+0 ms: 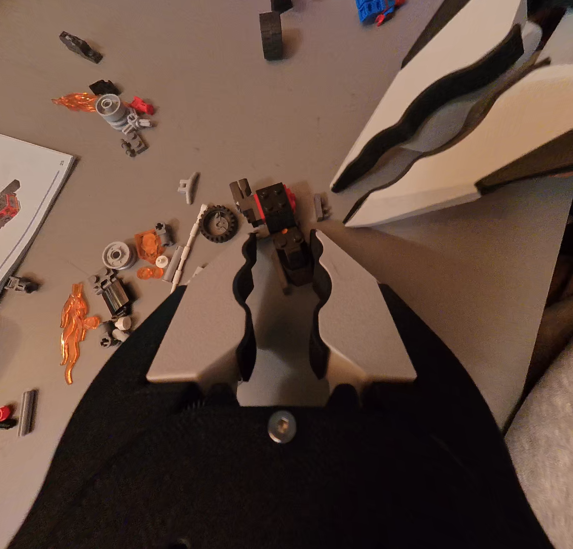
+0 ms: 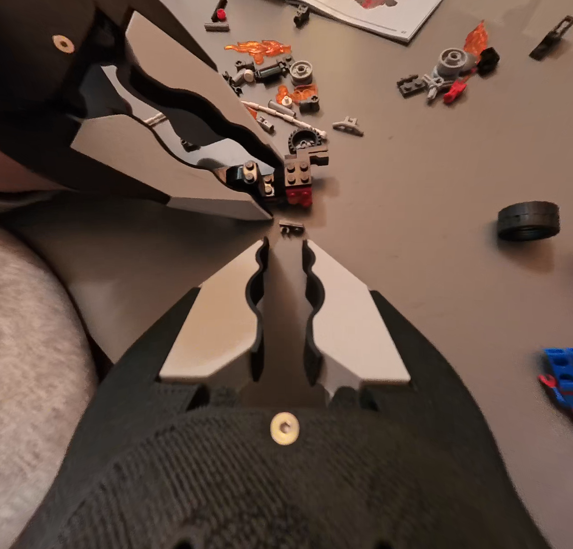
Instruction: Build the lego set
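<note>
Grey tabletop (image 1: 310, 99) carries scattered parts at left of frame: orange flame pieces (image 1: 74, 326), grey hubs (image 1: 119, 254), a small tyre (image 1: 218, 223), with an instruction booklet (image 1: 28, 192) at the left edge. Left gripper (image 1: 282, 234), at centre, is clamped on the partly built black-and-red model (image 1: 274, 211). Right gripper (image 2: 285, 242) is released, jaws apart, just short of a small grey piece (image 2: 290, 225). Judgement: assembly is early; wheels, flames and the large black tyre (image 2: 528, 220) remain unfitted.
</note>
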A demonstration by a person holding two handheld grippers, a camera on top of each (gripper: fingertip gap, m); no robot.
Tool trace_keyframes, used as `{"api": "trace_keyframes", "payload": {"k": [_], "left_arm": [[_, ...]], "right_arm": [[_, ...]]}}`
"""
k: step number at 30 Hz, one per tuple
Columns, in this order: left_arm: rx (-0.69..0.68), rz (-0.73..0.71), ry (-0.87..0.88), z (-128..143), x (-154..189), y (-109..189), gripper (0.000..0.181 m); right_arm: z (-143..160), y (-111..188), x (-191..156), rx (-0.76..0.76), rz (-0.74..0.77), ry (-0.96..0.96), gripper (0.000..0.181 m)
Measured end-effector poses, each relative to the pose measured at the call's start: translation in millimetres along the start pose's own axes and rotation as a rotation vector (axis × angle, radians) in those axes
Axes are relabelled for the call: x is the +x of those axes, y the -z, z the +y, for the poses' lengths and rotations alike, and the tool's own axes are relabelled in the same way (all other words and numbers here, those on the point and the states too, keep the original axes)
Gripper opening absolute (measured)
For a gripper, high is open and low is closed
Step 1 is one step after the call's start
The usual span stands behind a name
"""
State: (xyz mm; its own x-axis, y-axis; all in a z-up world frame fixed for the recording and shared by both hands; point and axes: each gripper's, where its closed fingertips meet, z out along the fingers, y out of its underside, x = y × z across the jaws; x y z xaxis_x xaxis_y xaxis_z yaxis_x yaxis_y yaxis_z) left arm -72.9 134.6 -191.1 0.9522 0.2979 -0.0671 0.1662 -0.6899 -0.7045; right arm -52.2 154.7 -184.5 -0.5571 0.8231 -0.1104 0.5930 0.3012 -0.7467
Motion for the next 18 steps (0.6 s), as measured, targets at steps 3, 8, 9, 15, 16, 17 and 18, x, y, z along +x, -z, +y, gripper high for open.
{"api": "trace_keyframes", "payload": {"k": [3,8,9,15,16,17,18], "left_arm": [[0.001,0.007,0.005,0,1,0,0.036],[0.002,0.006,0.002,1,1,0,0.036],[0.002,0.006,0.002,1,1,0,0.036],[0.003,0.016,-0.003,1,3,0,0.036],[0.003,0.02,-0.003,1,3,0,0.036],[0.003,0.027,-0.003,1,4,0,0.036],[0.003,0.035,-0.003,1,5,0,0.036]], "right_arm": [[-2,-4,2,0.008,0.039,-0.001,0.025],[-5,-9,2,-0.002,0.076,0.092,0.017],[-6,-9,2,-0.003,0.075,0.108,0.014],[-9,-9,4,0.012,0.086,0.115,0.013],[-11,-8,4,0.026,0.085,0.12,0.013],[-13,-7,3,0.039,0.08,0.119,0.013],[-14,-7,2,0.044,0.069,0.115,0.013]]}}
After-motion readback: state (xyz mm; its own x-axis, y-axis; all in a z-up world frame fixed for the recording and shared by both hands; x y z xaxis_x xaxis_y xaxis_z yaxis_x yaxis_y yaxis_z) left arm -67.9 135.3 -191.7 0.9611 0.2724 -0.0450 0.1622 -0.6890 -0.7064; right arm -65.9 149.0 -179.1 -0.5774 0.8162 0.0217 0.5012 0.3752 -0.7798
